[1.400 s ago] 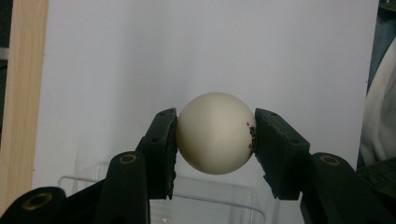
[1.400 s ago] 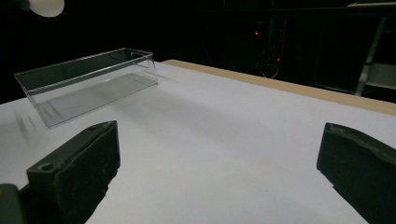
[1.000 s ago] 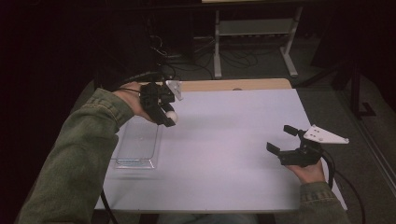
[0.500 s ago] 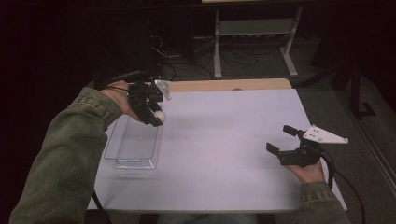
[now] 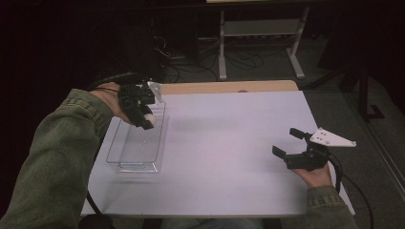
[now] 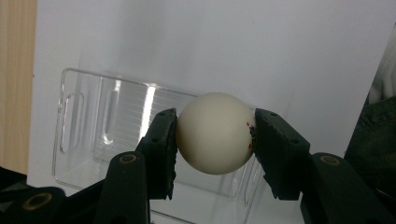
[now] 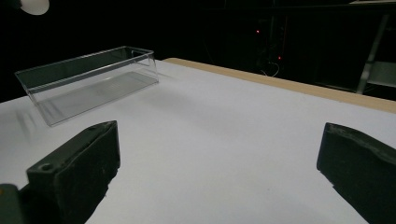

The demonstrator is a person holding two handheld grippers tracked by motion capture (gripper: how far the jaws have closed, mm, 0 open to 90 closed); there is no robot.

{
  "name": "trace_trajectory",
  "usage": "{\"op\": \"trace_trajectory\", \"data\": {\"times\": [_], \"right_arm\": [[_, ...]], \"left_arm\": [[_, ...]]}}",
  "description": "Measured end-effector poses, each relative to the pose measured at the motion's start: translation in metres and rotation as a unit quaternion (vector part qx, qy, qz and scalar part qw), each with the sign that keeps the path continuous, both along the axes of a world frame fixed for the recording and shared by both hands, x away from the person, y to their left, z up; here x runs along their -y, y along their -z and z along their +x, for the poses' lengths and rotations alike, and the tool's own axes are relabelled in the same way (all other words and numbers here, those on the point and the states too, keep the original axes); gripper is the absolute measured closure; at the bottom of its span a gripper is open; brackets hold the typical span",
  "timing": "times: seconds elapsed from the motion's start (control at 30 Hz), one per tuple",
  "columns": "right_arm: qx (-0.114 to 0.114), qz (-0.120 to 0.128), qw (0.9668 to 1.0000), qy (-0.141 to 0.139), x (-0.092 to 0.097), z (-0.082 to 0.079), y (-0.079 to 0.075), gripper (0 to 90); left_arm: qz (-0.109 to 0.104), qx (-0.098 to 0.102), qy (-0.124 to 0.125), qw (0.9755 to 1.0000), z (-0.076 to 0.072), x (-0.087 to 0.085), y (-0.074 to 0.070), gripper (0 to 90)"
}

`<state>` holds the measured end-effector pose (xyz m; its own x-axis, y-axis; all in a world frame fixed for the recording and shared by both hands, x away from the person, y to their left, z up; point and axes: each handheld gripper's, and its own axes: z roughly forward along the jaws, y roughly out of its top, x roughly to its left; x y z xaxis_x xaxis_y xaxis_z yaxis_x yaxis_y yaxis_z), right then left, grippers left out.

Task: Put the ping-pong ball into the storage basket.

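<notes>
White tabletop [image 5: 229, 143]: left gripper [image 5: 145, 119], clamped on white ball [image 6: 215, 133], had shifted over clear tray [image 5: 136, 145], so release appeared next; right gripper [image 5: 289, 143] gaped empty

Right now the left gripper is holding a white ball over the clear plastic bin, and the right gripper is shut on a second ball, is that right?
Not quite. The left gripper does clamp the white ball above the clear plastic bin, but the right gripper holds nothing: the right gripper view shows its jaws wide apart over bare white table.
</notes>
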<state>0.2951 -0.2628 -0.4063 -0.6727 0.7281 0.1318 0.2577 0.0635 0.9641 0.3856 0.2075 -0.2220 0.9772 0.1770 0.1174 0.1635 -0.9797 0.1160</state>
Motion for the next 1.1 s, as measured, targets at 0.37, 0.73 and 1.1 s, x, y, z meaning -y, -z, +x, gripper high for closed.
{"op": "trace_trajectory", "data": {"times": [0.37,0.73,1.1], "right_arm": [[-0.001,0.0,1.0,-0.001,0.0,0.0,0.0,0.0],[-0.002,0.0,1.0,-0.001,0.0,0.0,0.0,0.0],[-0.005,-0.003,1.0,-0.003,-0.001,0.0,0.001,0.0]], "left_arm": [[0.006,0.008,-0.002,0.9999,0.002,-0.005,0.003,51.2],[0.003,0.012,-0.005,0.9999,0.004,-0.012,0.011,51.2],[-0.003,0.004,-0.002,1.0,0.003,-0.014,0.025,51.3]]}}
